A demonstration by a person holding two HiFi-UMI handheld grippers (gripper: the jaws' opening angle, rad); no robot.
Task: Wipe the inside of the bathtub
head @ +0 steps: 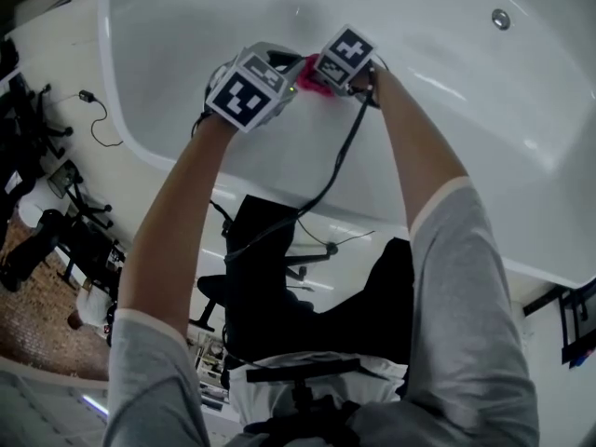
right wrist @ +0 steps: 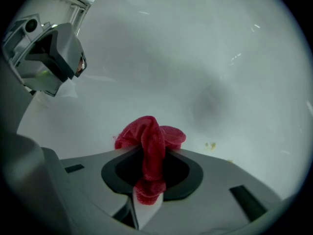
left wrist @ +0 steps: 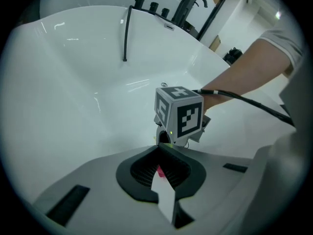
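Both of my grippers are low inside the white bathtub [head: 447,110], almost tip to tip. The right gripper [right wrist: 148,148] is shut on a bunched red cloth [right wrist: 149,133], which bulges past the jaws close to the tub wall [right wrist: 220,58]. In the head view the cloth [head: 312,78] shows between the right gripper [head: 337,63] and the left gripper [head: 277,87]. The left gripper [left wrist: 164,148] has its jaws together; a thin red sliver shows in the slit, and I cannot tell whether it is pinched. The right gripper's marker cube [left wrist: 179,114] sits just ahead of them.
Yellowish specks [right wrist: 210,145] lie on the tub surface right of the cloth. A round fitting [head: 501,19] sits in the far tub wall. A black tap [left wrist: 188,6] and a thin black rod [left wrist: 126,33] stand at the tub's rim. A black cable [head: 335,161] trails from the right gripper.
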